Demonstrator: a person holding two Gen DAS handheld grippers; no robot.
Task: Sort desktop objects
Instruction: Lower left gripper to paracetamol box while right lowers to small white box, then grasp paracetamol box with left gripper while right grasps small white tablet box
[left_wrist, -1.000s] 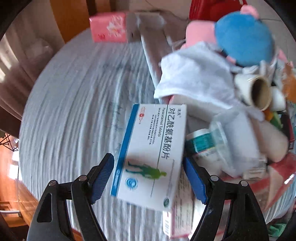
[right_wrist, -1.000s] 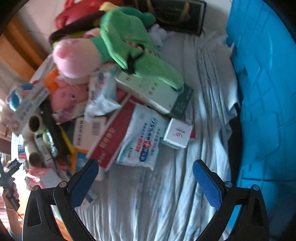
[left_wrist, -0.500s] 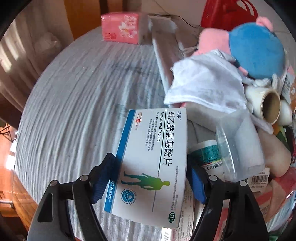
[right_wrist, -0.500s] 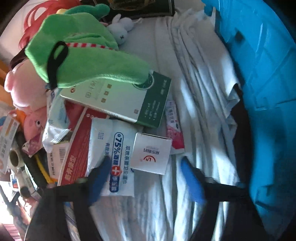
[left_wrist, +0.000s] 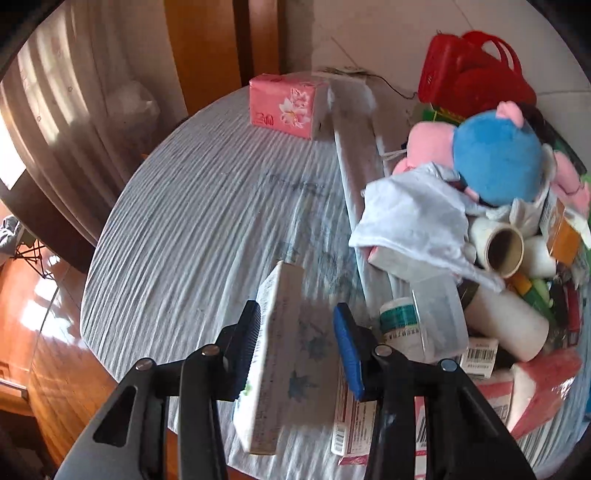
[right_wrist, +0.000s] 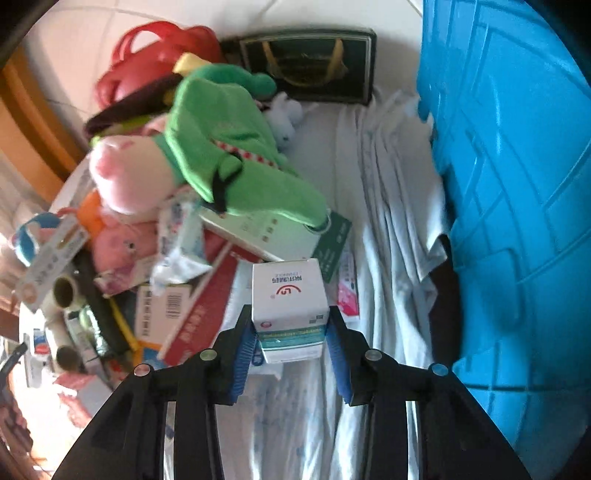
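Boxes in both tongs now. Left wrist view: my left tongs (left_wrist: 297, 350) have just been closing and now pinch the flat medicine box (left_wrist: 275, 354) by its thin sides, turned edge-up and clear of the worktop (left_wrist: 192, 229), likely for moving to the bare left half. Striped cloth, wooden floor, curtain beyond. Right wrist view: right tongs (right_wrist: 290, 345), also just closed, clamp the small white box (right_wrist: 290, 295), lifted beside the clutter; blue bin (right_wrist: 517, 221) stands right.

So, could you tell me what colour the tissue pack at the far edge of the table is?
Pink, with a white flower print: tissue pack, clearest in the left wrist view.
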